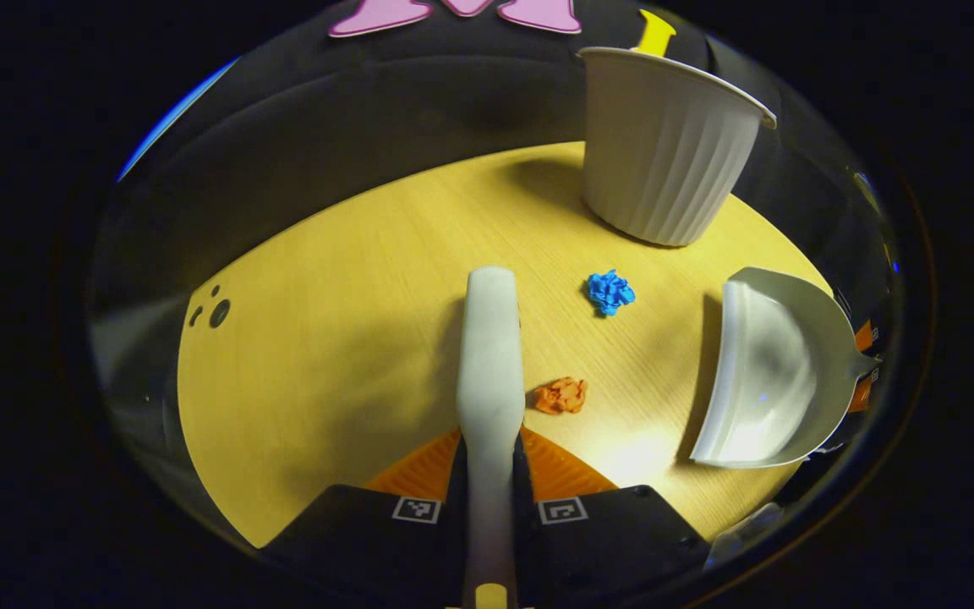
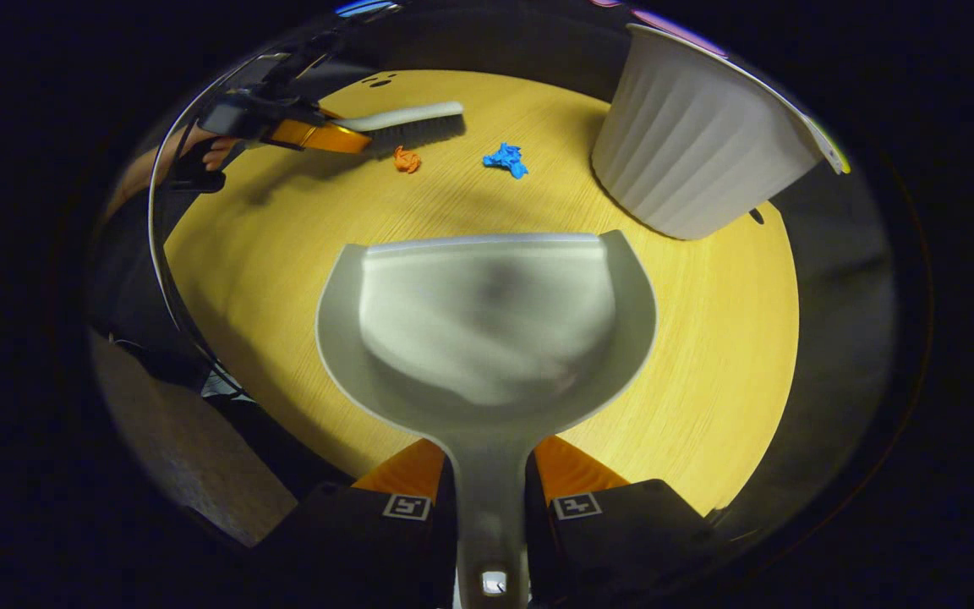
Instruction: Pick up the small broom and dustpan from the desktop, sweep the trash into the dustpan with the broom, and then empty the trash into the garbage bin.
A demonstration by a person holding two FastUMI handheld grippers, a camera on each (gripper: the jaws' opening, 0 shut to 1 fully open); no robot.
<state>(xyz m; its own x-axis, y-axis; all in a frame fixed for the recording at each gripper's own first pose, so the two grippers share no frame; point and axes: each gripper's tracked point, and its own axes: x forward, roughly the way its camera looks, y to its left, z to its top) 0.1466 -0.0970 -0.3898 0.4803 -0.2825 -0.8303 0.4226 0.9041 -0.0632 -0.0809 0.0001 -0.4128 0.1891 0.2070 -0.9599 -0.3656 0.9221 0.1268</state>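
Gripping the small broom [image 1: 489, 364] by its handle, the left claw [image 1: 489, 478] sits at the bottom centre of the left gripper view, the broom reaching up the frame over the tabletop [image 1: 326, 338]. An orange scrap [image 1: 561, 395] lies just right of it, a blue scrap [image 1: 610, 292] higher, the dustpan [image 1: 762, 372] at right, the garbage bin [image 1: 664, 144] upper right.

In the right gripper view, the right claw [image 2: 489, 482] clamps the dustpan's [image 2: 487, 330] handle at bottom centre; the broom [image 2: 415, 123] is upper left near both scraps, the bin [image 2: 698, 144] upper right.
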